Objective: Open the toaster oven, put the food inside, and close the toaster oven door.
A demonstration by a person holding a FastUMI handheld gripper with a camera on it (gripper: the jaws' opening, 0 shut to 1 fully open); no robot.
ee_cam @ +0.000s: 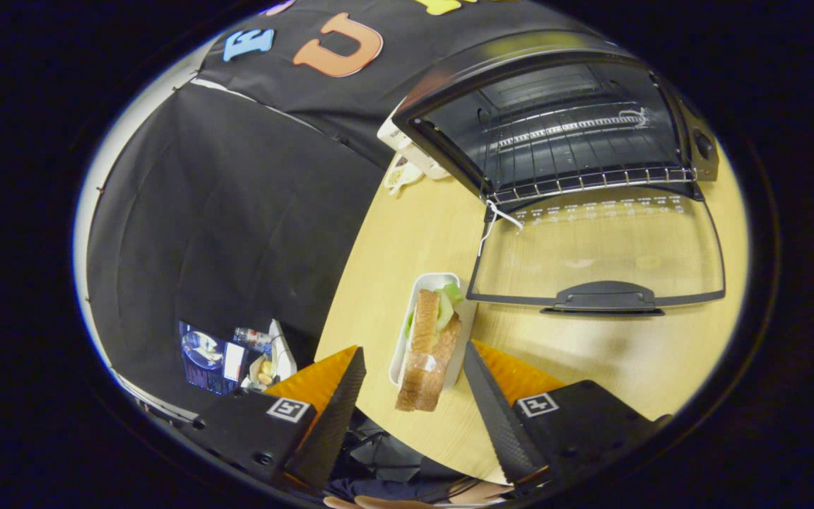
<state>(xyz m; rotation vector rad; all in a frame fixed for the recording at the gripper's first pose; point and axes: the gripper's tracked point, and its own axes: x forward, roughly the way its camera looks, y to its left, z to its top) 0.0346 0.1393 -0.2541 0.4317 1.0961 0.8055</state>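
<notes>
both fingers (340, 403) of my claw (414, 417) stand wide apart, with the near end of the sandwich (427, 353) between them; neither finger presses on it as far as i can tell. the sandwich lies in a white tray (420, 290) on the wooden table (393, 240), hanging over the tray's near rim.

beyond the sandwich stands the toaster oven (555, 120), its glass door (598, 247) already dropped flat toward me, handle (603, 293) nearest the sandwich, wire rack (591, 180) bare. so i judge the step in hand is the pick-up: close evenly on the bread's sides, gently (soft bread will squash and the green filling may slip out), then lift high enough to clear the tray rim.

the open door lies between the sandwich and the rack, so i must carry over its handle, not drag. a white cord (495, 219) dangles at the door's hinge corner nearest the sandwich. some white items (407, 159) sit beside the oven, out of my path.
</notes>
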